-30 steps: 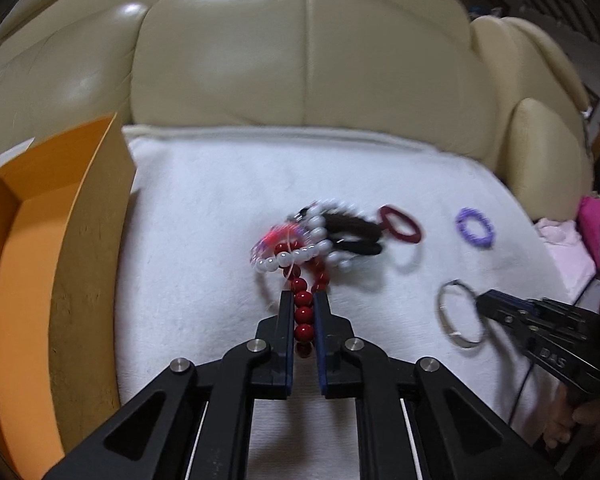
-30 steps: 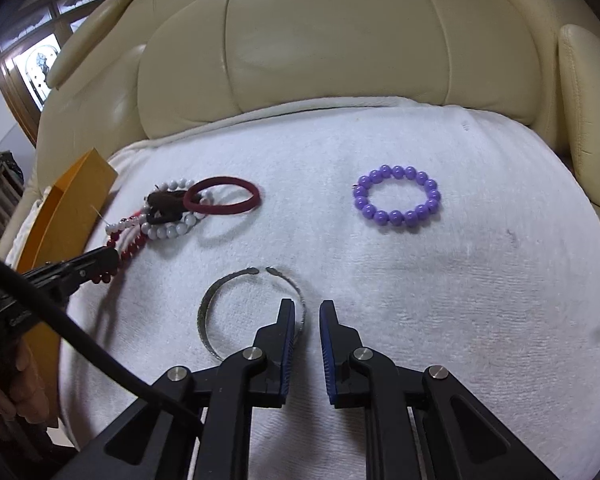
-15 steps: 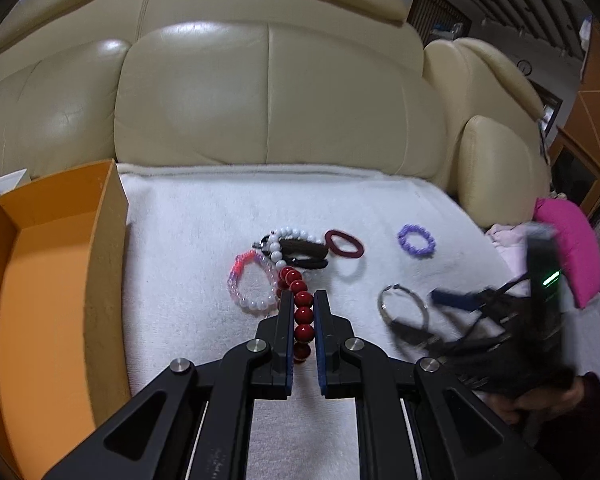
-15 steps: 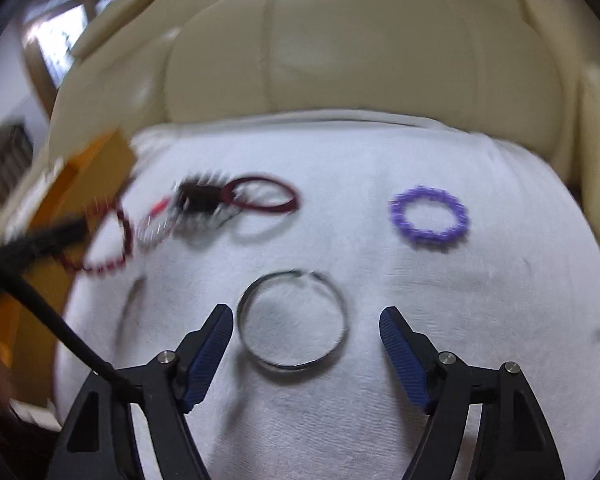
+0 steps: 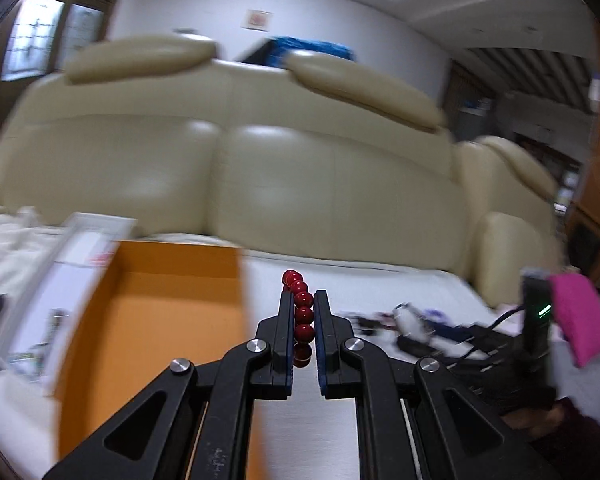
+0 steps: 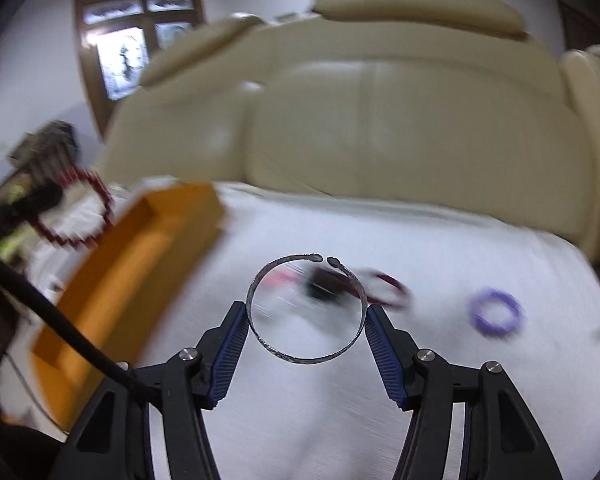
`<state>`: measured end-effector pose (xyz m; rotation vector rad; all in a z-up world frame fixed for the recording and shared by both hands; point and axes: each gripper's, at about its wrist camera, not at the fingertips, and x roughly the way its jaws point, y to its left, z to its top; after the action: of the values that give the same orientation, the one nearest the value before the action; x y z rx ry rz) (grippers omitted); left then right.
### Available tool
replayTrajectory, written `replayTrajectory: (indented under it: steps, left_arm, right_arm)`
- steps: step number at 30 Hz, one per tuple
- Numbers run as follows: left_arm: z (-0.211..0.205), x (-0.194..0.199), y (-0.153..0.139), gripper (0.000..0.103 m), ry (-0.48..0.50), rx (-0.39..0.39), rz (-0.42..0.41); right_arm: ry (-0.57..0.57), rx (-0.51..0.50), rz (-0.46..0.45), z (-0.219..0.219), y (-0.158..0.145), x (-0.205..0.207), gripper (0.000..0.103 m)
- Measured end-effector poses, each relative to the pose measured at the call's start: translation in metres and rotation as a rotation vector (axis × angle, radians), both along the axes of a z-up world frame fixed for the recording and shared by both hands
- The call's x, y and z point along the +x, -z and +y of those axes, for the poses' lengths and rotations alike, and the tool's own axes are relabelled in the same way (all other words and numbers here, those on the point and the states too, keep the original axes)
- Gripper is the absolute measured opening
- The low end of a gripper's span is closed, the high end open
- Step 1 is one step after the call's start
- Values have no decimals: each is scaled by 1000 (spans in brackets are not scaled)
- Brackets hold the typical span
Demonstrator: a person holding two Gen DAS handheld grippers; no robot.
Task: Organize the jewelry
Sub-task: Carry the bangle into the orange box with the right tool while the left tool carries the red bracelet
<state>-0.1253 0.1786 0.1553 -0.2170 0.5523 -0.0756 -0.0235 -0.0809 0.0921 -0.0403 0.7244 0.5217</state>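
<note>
Left claw is seen pressed onto a red bead bracelet; the beads are lined up between the two blue pads, w/ the strand's far end poking out past the tips at 12 o'clock. In the right wrist view the same bracelet is seen as a blurred red loop hanging from the left claw, lifted off the sofa at approx 9 o'clock, beyond the orange box.

Right claw is held fairly wide, w/ a silver open bangle pinched across its width: one pad is touching each side of the ring, and the bangle's gap is turned to 12 o'clock.

An orange box, open-topped, is seen at 9 o'clock of the left claw, just beside it. A white towel is spread over the seat of a cream leather sofa. On the towel, past the bangle, a dark blurred cluster of jewelry is lying w/ a dark red ring touching it at its 3 o'clock side; a purple bead bracelet is lying apart, further toward 3 o'clock.

No brand, label or writing can be read; both views are motion-blurred. A pink cushion is seen at 3 o'clock in the left wrist view.
</note>
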Motion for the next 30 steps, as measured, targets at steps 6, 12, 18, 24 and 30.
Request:
replayTrajectory:
  steps: [6, 12, 18, 24, 30]
  left_arm:
    - [56, 1, 38, 9, -218, 22, 169]
    - [86, 10, 82, 9, -273, -30, 329]
    - [97, 17, 91, 9, -335, -34, 350]
    - [100, 25, 90, 49, -379, 18, 327]
    - [82, 21, 71, 64, -407, 98, 191]
  right_arm:
    - [-183, -13, 53, 115, -31, 23, 64]
    - [-255, -73, 157, 224, -13, 52, 64]
    - [-218, -133, 289, 276, 28, 86, 65]
    - [-166, -75, 312, 268, 26, 103, 68]
    - [-123, 38, 210, 199, -15, 84, 70]
